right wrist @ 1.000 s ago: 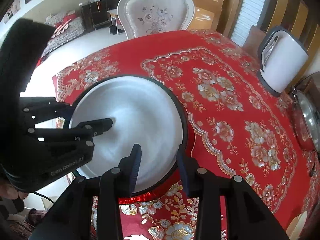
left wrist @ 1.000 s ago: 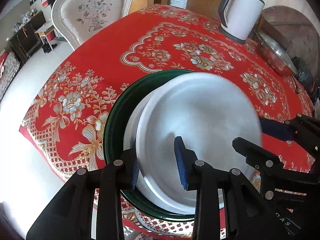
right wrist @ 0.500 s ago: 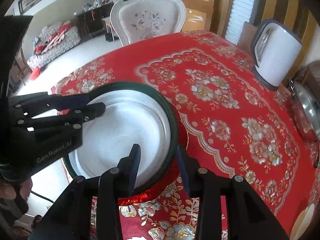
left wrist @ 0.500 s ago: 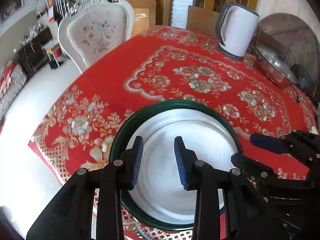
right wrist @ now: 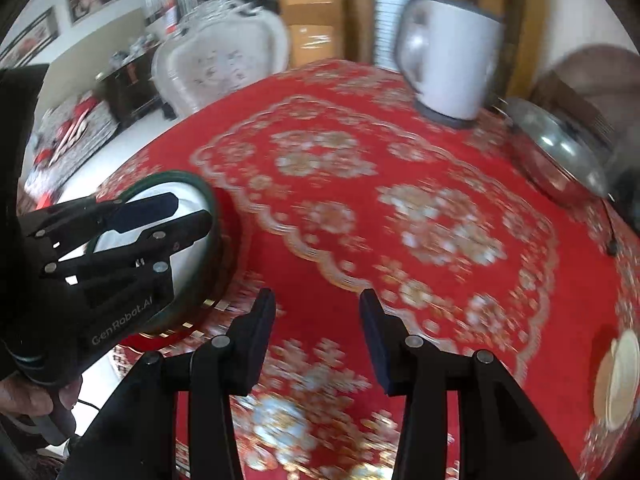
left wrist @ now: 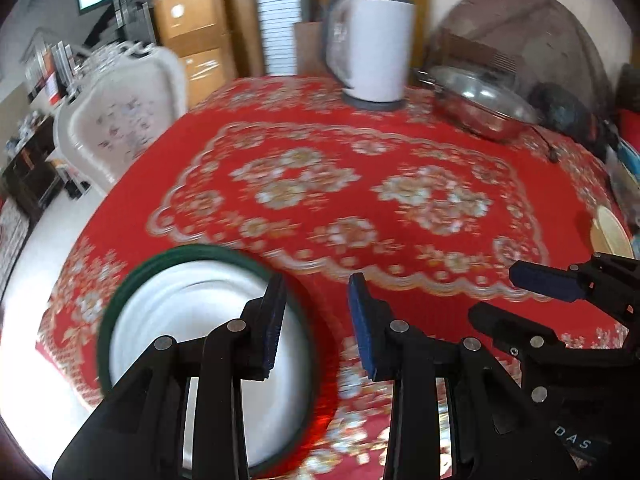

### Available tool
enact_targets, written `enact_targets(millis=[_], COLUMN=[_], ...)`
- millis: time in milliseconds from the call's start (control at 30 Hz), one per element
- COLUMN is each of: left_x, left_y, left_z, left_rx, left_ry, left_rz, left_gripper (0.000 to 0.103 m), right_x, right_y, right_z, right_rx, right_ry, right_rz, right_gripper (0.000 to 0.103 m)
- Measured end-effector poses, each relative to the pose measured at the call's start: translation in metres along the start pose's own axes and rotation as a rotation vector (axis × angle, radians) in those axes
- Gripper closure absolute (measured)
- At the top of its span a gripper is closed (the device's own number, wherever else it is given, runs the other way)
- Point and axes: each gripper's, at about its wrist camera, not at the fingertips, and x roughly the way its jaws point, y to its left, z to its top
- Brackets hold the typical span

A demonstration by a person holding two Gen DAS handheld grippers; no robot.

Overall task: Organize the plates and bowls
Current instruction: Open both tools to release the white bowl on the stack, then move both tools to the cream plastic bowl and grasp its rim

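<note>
A white plate [left wrist: 188, 312] lies inside a dark green plate [left wrist: 120, 300] at the near left corner of the red tablecloth [left wrist: 360, 184]. The stack also shows in the right wrist view [right wrist: 188, 196]. My left gripper [left wrist: 316, 320] is open and empty, raised above the stack's right edge. My right gripper [right wrist: 316, 332] is open and empty over bare cloth to the right of the stack. A cream dish [right wrist: 616, 380] sits at the table's right edge, also in the left wrist view [left wrist: 612, 232].
A white electric kettle [left wrist: 372, 44] stands at the far side of the table. A steel lidded pan [left wrist: 480, 104] sits to its right. A white upholstered chair [left wrist: 120, 120] stands beyond the table's far left edge.
Both grippers have lifted and swung right, away from the stacked plates. The white plate, held tilted a second ago, now lies flat in the green plate. Both jaws have opened wider.
</note>
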Motion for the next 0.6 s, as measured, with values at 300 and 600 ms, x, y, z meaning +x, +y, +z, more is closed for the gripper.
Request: enact_targets(millis=[300, 600], left_x=[0.013, 0.023], left_y=[-0.076, -0.154], left_z=[0.012, 0.023], left_rx=[0.11, 0.198], left_ry=[0.011, 0.038], left_rz=[-0.076, -0.168], left_gripper=[0.072, 0.072], right_x=[-0.022, -0.04], right_y=[-0.075, -0.142], right_z=[-0.031, -0.063], right_rx=[0.158, 0.294], right_ry=[-0.005, -0.009], right_rz=[-0.054, -0.112], right_gripper=[0.058, 0.057])
